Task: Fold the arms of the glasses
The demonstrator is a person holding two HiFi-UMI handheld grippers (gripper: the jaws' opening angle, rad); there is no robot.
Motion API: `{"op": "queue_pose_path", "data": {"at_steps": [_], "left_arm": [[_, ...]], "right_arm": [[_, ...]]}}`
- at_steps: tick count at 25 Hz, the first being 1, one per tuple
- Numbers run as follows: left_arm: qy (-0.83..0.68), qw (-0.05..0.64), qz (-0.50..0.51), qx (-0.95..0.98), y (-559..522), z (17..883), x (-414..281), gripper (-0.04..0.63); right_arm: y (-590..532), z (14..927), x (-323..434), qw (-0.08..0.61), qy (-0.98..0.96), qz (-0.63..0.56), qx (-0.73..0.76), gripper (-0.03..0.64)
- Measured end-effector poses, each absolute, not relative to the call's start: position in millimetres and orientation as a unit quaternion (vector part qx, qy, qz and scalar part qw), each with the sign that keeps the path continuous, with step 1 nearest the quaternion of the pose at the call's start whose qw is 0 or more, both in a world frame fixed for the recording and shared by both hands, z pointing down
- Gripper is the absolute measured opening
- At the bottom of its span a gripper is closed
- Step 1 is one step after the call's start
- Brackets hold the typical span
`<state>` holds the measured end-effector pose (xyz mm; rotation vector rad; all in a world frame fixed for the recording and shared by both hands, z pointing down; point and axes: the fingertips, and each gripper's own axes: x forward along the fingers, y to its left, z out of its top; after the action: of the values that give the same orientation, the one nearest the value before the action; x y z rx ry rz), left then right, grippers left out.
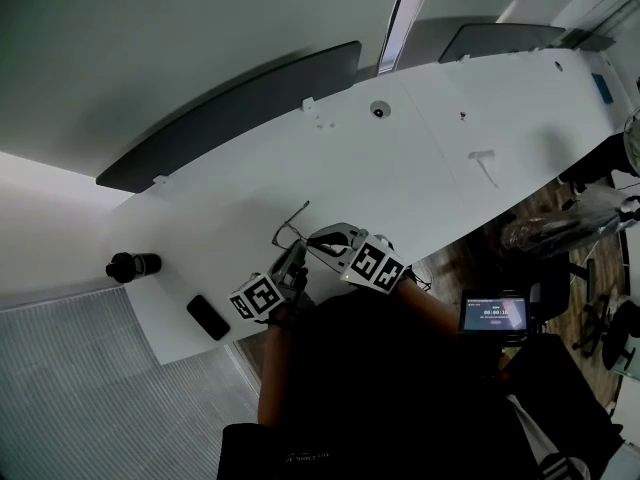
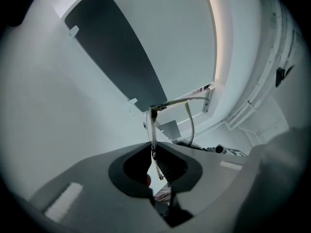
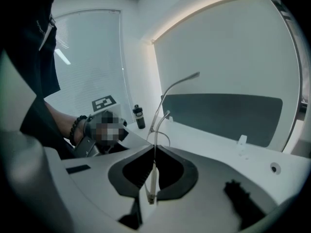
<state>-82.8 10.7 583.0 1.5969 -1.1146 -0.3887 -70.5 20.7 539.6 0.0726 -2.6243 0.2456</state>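
Both my hands are working over the near edge of the long white table (image 1: 430, 173), and the glasses (image 1: 292, 230) are hanging in the air just above it, caught between my two grippers. My left gripper (image 1: 291, 268) is pinching narrow on the front of the frame; in the left gripper view the rim is running straight down between the dark pads (image 2: 167, 166), with one thin arm stretching away across the top. My right gripper (image 1: 336, 242) is squeezing almost fully closed on the other arm, and in the right gripper view that pale arm tip is sitting trapped between the jaws while the rest of the wire is curving up and away from me.

The tabletop is looking mostly bare. A black bottle (image 1: 133, 265) is lying on its side near the left end, well apart from the glasses, and a black phone (image 1: 208, 317) is lying flat near the front edge, beside my left hand. A dark grey panel (image 1: 235, 108) is standing along the far edge, with a second one (image 1: 500, 38) further right. Off the right end, a small lit screen (image 1: 493, 314) is glowing over a wooden floor, and dark chairs (image 1: 600, 308) are crowding in beyond it.
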Motion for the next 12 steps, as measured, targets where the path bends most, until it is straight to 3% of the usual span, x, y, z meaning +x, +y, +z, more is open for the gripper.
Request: {"op": "queue_pose_path", "data": {"at_steps": [12], "left_arm": [[-0.466, 0.566, -0.220, 0.644, 15.0, 584.4, -94.0, 0.035]], "right_arm": [[16.7, 531.7, -65.7, 0.228, -0.967, 0.115, 0.028, 0.017]]}}
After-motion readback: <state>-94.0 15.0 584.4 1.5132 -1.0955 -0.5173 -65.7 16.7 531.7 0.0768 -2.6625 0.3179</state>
